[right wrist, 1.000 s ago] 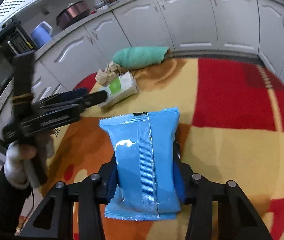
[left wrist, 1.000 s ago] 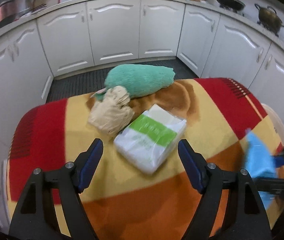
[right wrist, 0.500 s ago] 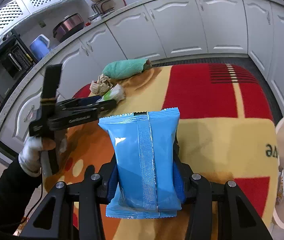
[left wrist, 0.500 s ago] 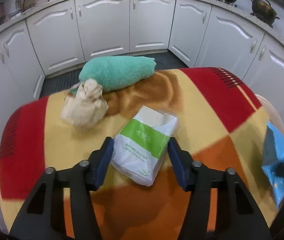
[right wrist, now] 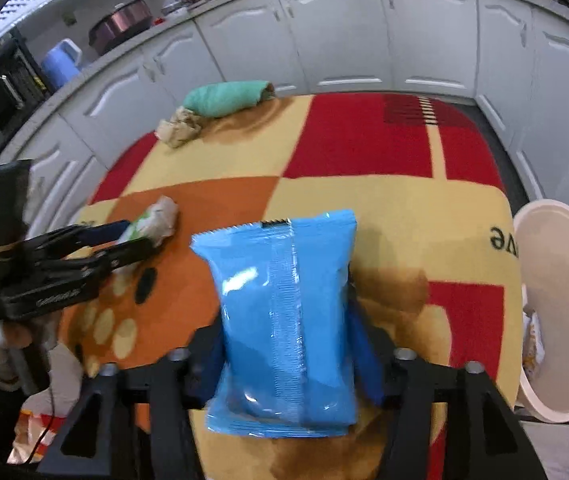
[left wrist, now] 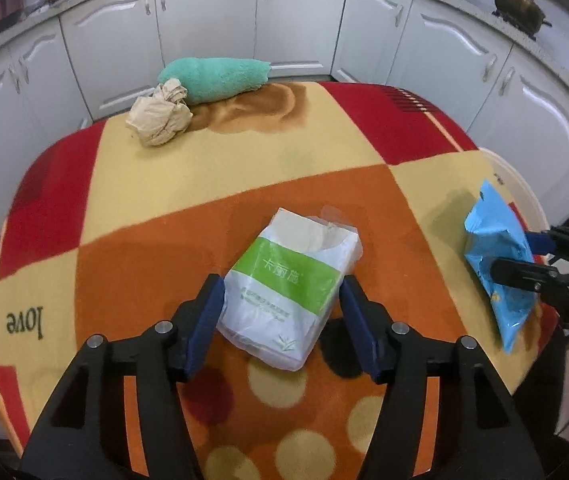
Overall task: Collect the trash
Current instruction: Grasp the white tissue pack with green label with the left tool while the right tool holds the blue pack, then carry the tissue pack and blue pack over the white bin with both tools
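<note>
The left gripper (left wrist: 282,312) has dragged the white-and-green tissue pack (left wrist: 290,288) back across the tablecloth (left wrist: 156,184), away from the crumpled brown paper (left wrist: 160,116) and rolled green towel (left wrist: 214,78), which now lie far ahead of its fingers. Its jaws closed on the pack and have just been opening; the pack sits between the blue pads with a sliver of gap on the right side, so the grip looks loosened rather than firm.

The right gripper (right wrist: 284,344) has its jaws just widening too, with the blue snack packet (right wrist: 284,312) standing between them, seemingly still touching the pads. The cream bin (right wrist: 552,340) lies just right of these fingers, so release appears near.

The packet is glossy crinkled foil with a serrated seam; the tissue pack is soft, squashy plastic film; the cloth is fuzzy, boldly checked.
</note>
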### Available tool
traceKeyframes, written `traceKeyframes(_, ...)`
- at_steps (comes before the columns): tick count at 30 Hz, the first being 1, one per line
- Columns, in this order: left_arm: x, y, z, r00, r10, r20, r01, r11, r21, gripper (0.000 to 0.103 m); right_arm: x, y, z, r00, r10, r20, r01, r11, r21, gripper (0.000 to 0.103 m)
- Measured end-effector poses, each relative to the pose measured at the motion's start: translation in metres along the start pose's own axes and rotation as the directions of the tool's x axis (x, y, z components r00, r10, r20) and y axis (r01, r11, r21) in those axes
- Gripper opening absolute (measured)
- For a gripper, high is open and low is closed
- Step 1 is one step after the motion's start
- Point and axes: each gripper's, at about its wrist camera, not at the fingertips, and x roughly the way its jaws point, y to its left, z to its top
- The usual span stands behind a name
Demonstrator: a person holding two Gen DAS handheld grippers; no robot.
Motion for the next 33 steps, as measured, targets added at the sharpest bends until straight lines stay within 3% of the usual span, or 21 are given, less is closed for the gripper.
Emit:
traceKeyframes(2, 0.006, -0.001, 0.002, 1.0, 0.004, -0.009, -0.004, 1.0, 0.0, 0.067, 0.002, 0.0, 0.001, 1.0, 0.009, -0.004, -0.009, 1.0, 0.01, 0.058)
traceKeyframes(6, 0.017, 0.002, 0.001, 1.0, 0.019, -0.025, -0.02, 0.999, -0.03, 0.066, 0.008, 0.006, -0.005, 1.0, 0.023, -0.006, -0.023, 1.0, 0.004, 0.064)
traceKeyframes(8, 0.013, -0.001, -0.001, 1.0, 0.009, -0.009, -0.009, 0.999, -0.032, 0.059, 0.004, 0.006, -0.008, 1.0, 0.024, 0.011, -0.024, 1.0, -0.005, 0.051)
traceKeyframes(10, 0.007, -0.005, -0.002, 1.0, -0.008, -0.002, 0.008, 0.999, -0.032, 0.054, -0.001, 0.006, -0.011, 0.999, 0.041, 0.018, -0.04, 0.999, -0.01, 0.046)
traceKeyframes(15, -0.012, -0.022, 0.002, 0.998, -0.036, 0.055, 0.038, 0.999, -0.033, 0.051, -0.031, 0.007, -0.008, 0.994, 0.045, 0.098, -0.043, 0.999, -0.02, 0.045)
traceKeyframes(21, -0.031, -0.053, 0.013, 0.99, -0.077, 0.117, 0.077, 0.997, 0.007, 0.051, -0.058, -0.009, -0.008, 0.987, 0.016, 0.158, -0.018, 1.0, 0.015, 0.045)
traceKeyframes(33, -0.03, -0.12, 0.029, 0.982, -0.123, 0.145, 0.112, 0.99, 0.083, 0.051, -0.1, -0.057, -0.023, 0.973, -0.072, 0.219, 0.047, 0.992, 0.119, 0.045)
